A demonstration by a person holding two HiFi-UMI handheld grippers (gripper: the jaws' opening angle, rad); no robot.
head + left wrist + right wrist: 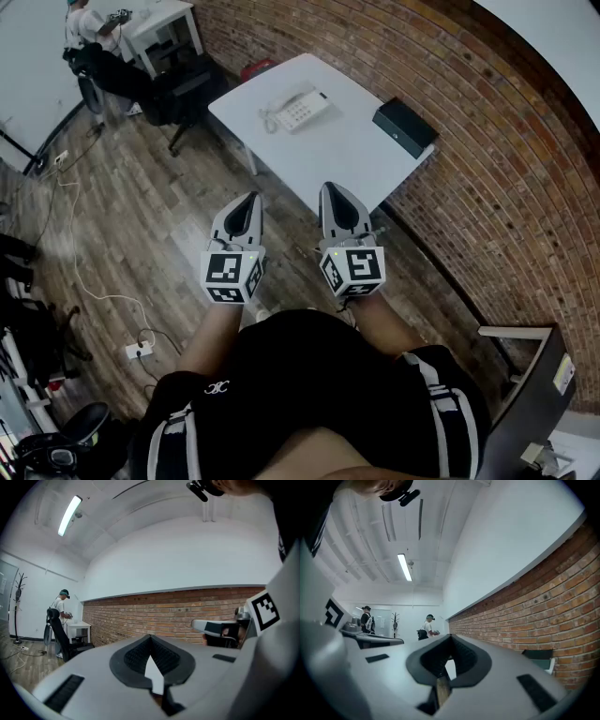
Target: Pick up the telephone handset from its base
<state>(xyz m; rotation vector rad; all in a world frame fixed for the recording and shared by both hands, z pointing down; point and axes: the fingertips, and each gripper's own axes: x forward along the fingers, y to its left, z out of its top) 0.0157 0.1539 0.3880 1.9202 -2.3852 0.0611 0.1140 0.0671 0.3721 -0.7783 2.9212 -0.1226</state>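
A white telephone [302, 110] lies on the white table [347, 159] ahead of me, its handset [277, 116] resting on the base's left side with a coiled cord. Both grippers are held level in front of my body, short of the table's near edge and well apart from the phone. My left gripper [251, 198] is shut with nothing in it, and my right gripper [330, 188] also shows its jaws together and empty. In the left gripper view the left gripper [150, 637] points at a brick wall. The right gripper [450, 637] points along the same wall. Neither gripper view shows the phone.
A black box [403, 127] sits at the table's right corner. The brick wall [487, 159] runs along the right. A person [86, 28] stands at a far white desk beside a black office chair [183, 94]. A cable and power strip [139, 349] lie on the wooden floor.
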